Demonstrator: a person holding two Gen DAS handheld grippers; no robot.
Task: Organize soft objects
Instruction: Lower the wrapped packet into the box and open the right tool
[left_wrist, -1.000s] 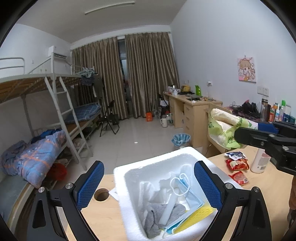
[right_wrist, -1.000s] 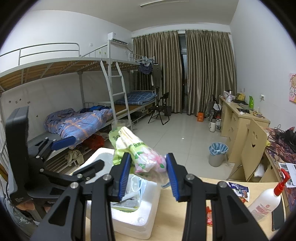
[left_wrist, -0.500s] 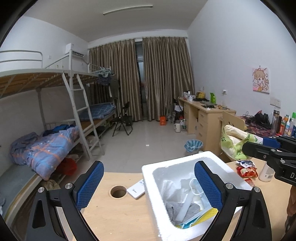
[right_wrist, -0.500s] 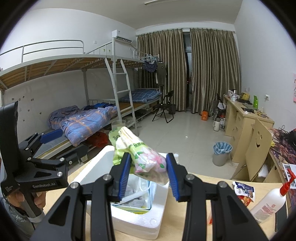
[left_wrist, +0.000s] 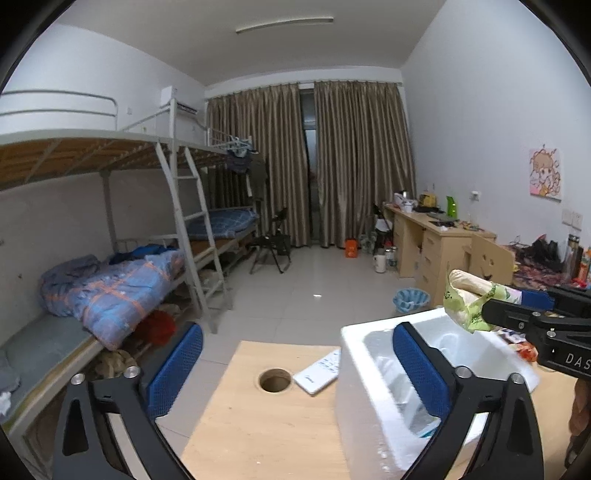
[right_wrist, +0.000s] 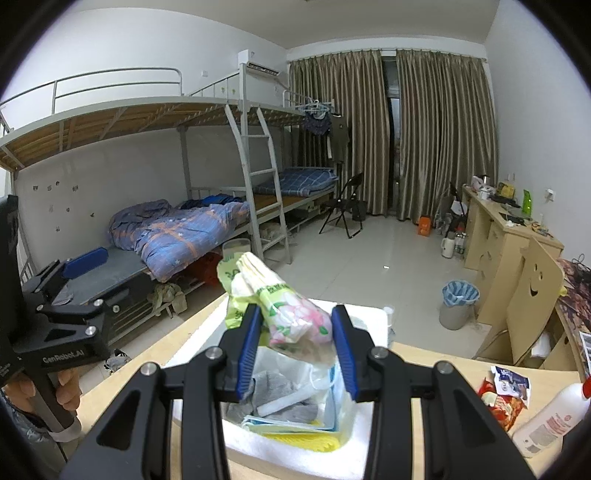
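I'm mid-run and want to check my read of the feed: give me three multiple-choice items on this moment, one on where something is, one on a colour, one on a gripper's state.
1. Where is the tissue pack held?
A. Above the open foam box
B. On the floor by the bin
C. On the lower bunk

2. What colour are the pads on the right gripper?
A. Red
B. Blue
C. White

3. What state is the left gripper in?
A. Shut on a mask
B. Shut on the remote
C. Open, holding nothing

Answers:
1. A: the right wrist view shows the pack clamped directly over the white foam box, which already holds a grey cloth and masks.
2. B: both fingers carry blue pads.
3. C: its fingers stand wide apart, with only the table between them.
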